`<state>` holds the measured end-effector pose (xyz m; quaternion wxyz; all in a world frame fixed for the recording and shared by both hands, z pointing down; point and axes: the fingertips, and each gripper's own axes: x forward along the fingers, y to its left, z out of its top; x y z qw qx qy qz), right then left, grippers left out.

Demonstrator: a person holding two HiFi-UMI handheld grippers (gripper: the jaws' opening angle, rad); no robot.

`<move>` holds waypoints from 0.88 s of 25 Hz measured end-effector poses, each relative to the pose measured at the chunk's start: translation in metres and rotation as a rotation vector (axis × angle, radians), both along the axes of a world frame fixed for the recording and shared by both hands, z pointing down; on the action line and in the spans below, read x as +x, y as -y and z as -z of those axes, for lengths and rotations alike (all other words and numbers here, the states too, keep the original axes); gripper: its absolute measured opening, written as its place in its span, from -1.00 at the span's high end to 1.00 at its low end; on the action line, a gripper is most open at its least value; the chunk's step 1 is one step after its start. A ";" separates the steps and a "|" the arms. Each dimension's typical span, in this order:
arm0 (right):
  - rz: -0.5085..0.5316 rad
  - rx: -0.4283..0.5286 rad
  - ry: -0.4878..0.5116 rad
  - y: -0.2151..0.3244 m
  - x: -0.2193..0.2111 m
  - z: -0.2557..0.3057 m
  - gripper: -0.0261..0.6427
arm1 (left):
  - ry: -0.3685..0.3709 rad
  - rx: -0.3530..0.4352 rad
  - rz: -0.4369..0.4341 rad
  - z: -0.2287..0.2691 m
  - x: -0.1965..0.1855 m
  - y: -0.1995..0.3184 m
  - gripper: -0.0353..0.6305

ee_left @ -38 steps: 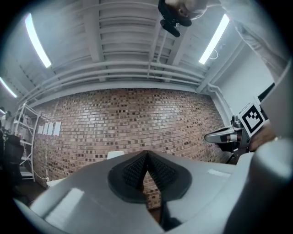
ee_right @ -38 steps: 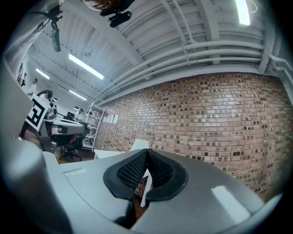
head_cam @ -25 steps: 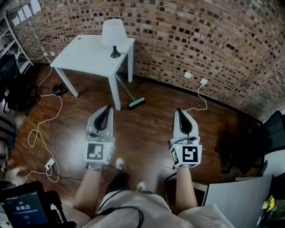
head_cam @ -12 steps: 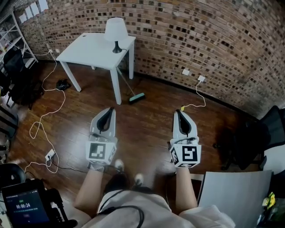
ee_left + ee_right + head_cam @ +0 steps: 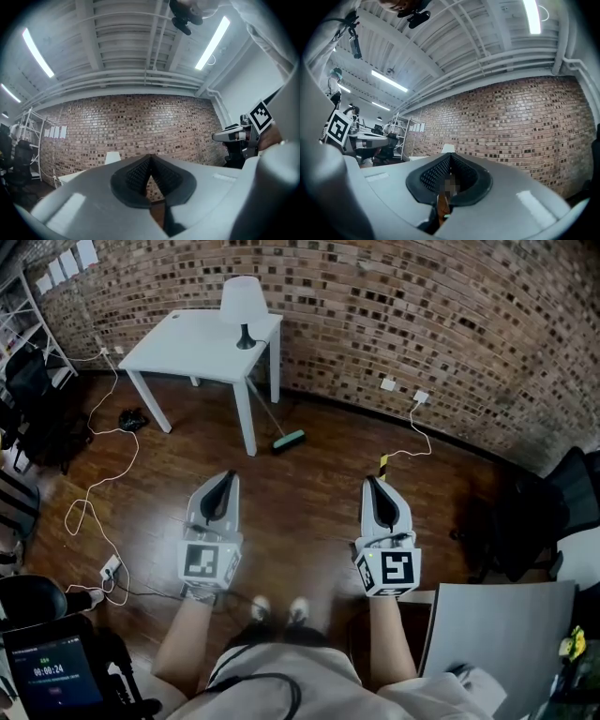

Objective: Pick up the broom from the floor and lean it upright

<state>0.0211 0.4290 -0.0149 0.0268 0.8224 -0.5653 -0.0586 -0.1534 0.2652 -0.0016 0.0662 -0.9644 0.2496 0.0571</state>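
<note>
The broom [image 5: 273,424] leans against the front leg of the white table [image 5: 192,345], its green head [image 5: 288,441] on the wooden floor and its thin handle slanting up to the table edge. My left gripper [image 5: 226,479] and right gripper [image 5: 372,484] hover side by side well short of it, both pointing at the brick wall. Each is shut with nothing between its jaws. In the left gripper view the dark pads [image 5: 140,174] meet, and the right gripper [image 5: 236,136] shows at the far right. In the right gripper view the pads [image 5: 436,172] also meet.
A white lamp [image 5: 243,306] stands on the table. White cables [image 5: 94,512] snake over the floor at the left, and one runs from a wall socket [image 5: 419,397]. Black chairs stand at the left [image 5: 33,395] and right [image 5: 525,526]. A grey panel [image 5: 492,638] lies at lower right.
Both grippers and the person have drawn back from the table; the broom and table look a little farther off. The feet have come together. Both grippers stay shut.
</note>
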 end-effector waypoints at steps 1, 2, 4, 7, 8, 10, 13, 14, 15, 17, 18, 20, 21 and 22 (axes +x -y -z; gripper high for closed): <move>0.000 0.000 0.000 0.000 -0.005 -0.001 0.89 | 0.002 0.002 -0.003 0.000 -0.003 0.001 0.89; -0.001 -0.001 0.002 0.000 -0.009 -0.002 0.89 | 0.003 0.002 -0.005 0.000 -0.006 0.003 0.89; -0.003 -0.003 0.006 0.001 -0.015 -0.004 0.89 | 0.003 0.000 -0.009 0.001 -0.009 0.005 0.89; -0.001 -0.006 0.006 0.007 -0.019 -0.002 0.89 | 0.003 -0.002 -0.010 0.003 -0.012 0.011 0.89; 0.000 -0.009 0.005 0.010 -0.020 -0.001 0.89 | 0.002 -0.002 -0.010 0.003 -0.013 0.013 0.89; 0.004 -0.019 0.002 0.015 -0.022 -0.002 0.89 | 0.000 -0.002 -0.010 0.002 -0.014 0.015 0.89; 0.015 -0.024 -0.009 0.023 -0.025 -0.001 0.89 | -0.004 -0.003 -0.012 0.001 -0.014 0.019 0.89; 0.018 -0.026 -0.015 0.025 -0.027 -0.001 0.89 | -0.005 -0.002 -0.012 0.001 -0.014 0.019 0.89; 0.021 -0.029 -0.020 0.026 -0.028 0.000 0.89 | -0.005 0.000 -0.012 0.001 -0.014 0.020 0.89; 0.022 -0.031 -0.023 0.027 -0.029 -0.001 0.89 | -0.005 0.002 -0.012 0.000 -0.013 0.020 0.89; 0.021 -0.030 -0.022 0.028 -0.028 -0.001 0.89 | -0.007 0.001 -0.013 0.000 -0.012 0.020 0.89; 0.015 -0.027 -0.018 0.028 -0.025 0.000 0.89 | -0.013 0.000 -0.016 0.002 -0.010 0.020 0.89; 0.013 -0.025 -0.017 0.028 -0.025 0.001 0.89 | -0.014 -0.001 -0.016 0.002 -0.009 0.021 0.89; 0.012 -0.023 -0.017 0.029 -0.025 0.002 0.89 | -0.014 -0.003 -0.016 0.002 -0.009 0.022 0.89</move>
